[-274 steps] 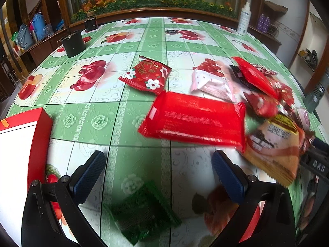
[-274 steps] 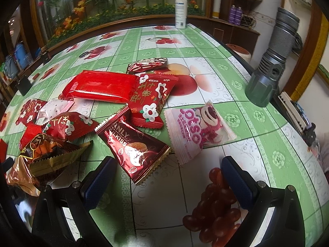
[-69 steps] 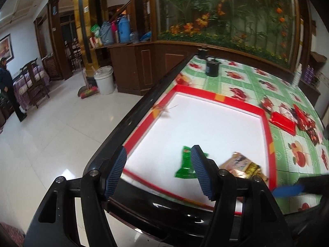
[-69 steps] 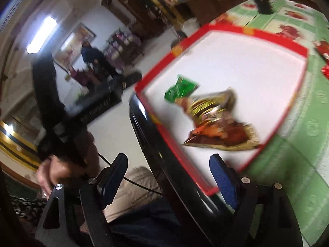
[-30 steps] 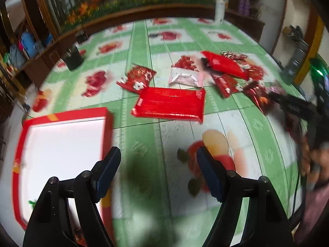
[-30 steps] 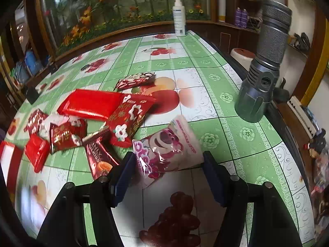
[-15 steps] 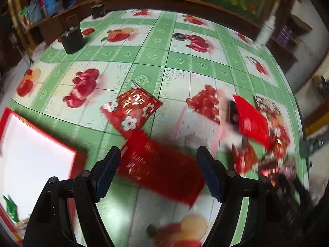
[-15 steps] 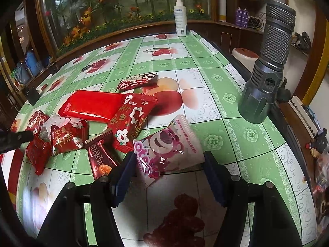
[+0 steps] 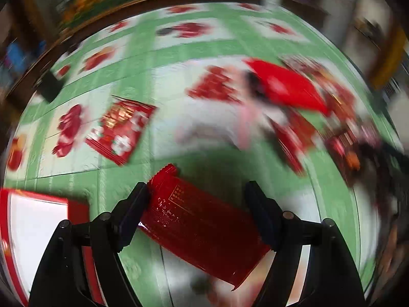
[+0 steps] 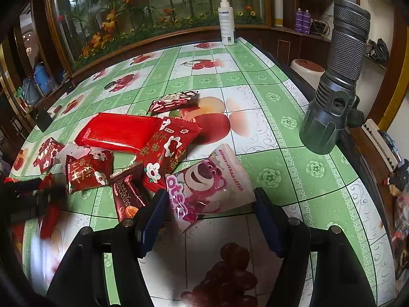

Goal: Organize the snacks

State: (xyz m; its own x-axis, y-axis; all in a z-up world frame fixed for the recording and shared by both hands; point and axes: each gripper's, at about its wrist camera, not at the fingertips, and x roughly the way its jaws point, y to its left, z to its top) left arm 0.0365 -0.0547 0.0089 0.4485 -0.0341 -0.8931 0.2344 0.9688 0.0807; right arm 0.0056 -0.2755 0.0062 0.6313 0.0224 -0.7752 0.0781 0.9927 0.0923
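The left wrist view is motion-blurred. My left gripper (image 9: 196, 204) is open low over the green tablecloth, and a long red snack packet (image 9: 204, 230) lies flat between its fingers. At its lower left is the red tray (image 9: 76, 212) with a white floor. My right gripper (image 10: 209, 204) is open, and a pink bear-print packet (image 10: 207, 184) lies flat on the table between its blue pads (image 10: 153, 215). A dark blurred shape (image 10: 28, 194) at the left edge of the right wrist view looks like the left gripper.
A heap of red packets (image 10: 166, 153), another long red packet (image 10: 120, 133) and a brown one (image 10: 127, 202) lie left of the pink packet. A grey flashlight (image 10: 332, 89) stands at the right table edge, a spray bottle (image 10: 227, 23) at the far edge. A flowered red packet (image 9: 120, 130) lies apart.
My left gripper swung over the table and sank onto the long red packet, which now lies between its fingers. The right gripper stayed put; its fingers spread slightly and the pink packet lies flatter.
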